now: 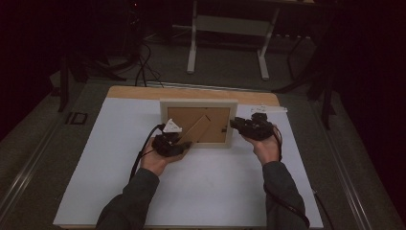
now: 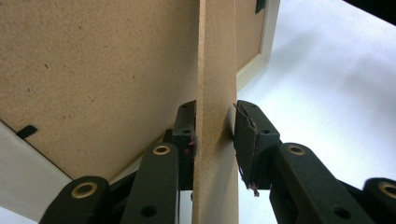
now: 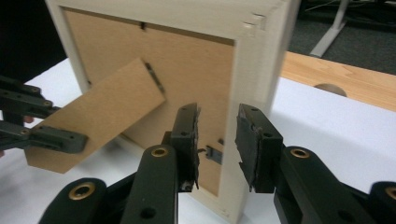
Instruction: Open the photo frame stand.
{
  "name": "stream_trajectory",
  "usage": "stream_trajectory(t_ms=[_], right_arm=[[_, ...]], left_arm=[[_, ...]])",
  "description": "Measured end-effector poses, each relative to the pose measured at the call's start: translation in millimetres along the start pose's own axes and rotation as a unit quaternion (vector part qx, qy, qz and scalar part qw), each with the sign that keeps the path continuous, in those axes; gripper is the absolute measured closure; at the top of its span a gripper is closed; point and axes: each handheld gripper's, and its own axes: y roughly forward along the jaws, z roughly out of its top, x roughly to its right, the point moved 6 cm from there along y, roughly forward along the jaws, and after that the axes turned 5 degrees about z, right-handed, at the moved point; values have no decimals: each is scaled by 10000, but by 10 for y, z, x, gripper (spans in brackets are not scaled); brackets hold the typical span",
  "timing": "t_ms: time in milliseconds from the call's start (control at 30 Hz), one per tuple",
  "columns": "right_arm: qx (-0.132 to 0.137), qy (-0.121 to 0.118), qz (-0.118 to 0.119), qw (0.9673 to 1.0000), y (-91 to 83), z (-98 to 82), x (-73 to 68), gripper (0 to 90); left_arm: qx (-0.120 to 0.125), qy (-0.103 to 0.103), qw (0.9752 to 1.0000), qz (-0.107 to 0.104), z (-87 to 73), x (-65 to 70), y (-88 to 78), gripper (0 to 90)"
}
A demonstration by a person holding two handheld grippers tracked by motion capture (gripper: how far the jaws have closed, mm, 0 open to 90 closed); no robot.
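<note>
Left tongs [image 1: 184, 143] clamp the brown fibreboard easel stand [image 1: 197, 128] behind the upright pale wooden picture frame [image 1: 198, 102]; right tongs [image 1: 234, 123] straddle its side rail, jaws apart, above the white surface [image 1: 215, 182].

The desk [image 1: 119, 92] is a light wooden top, almost wholly covered by a white sheet [image 1: 215, 191] that leaves only a strip of bare wood along the far edge. A picture frame [image 1: 198, 123] stands upright on the sheet near that far edge, its brown backing board turned toward the person and its fold-out stand [image 1: 195, 132] angled down to the sheet. A small white slip [image 1: 268, 109] lies flat by the far right corner.
</note>
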Motion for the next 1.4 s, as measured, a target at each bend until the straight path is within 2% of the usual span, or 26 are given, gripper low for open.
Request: stream_trajectory(t_ms=[200,433,567,800,1100,1267,1400], right_arm=[[55,64,-63,9999,-30,-32,53,666],[93,101,-139,9998,-40,-36,102,595],[113,81,-134,9998,-32,-31,101,556],[106,-68,-6,9999,2,-14,38,509],[126,-215,-8,9997,30,53,-3,475],[138,-295,-36,9995,41,65,-39,504],[194,-254,-62,9995,24,49,-33,553]], left_arm=[[-4,145,9999,37,-21,14,-7,731],[-49,387,9992,131,-39,31,-16,731],[-58,456,9988,169,-51,29,-18,734],[-66,456,9988,185,-57,18,-16,734],[-130,485,9985,229,-74,-4,1,736],[-150,442,9986,258,-81,-20,15,733],[-177,432,9986,260,-89,-35,22,732]])
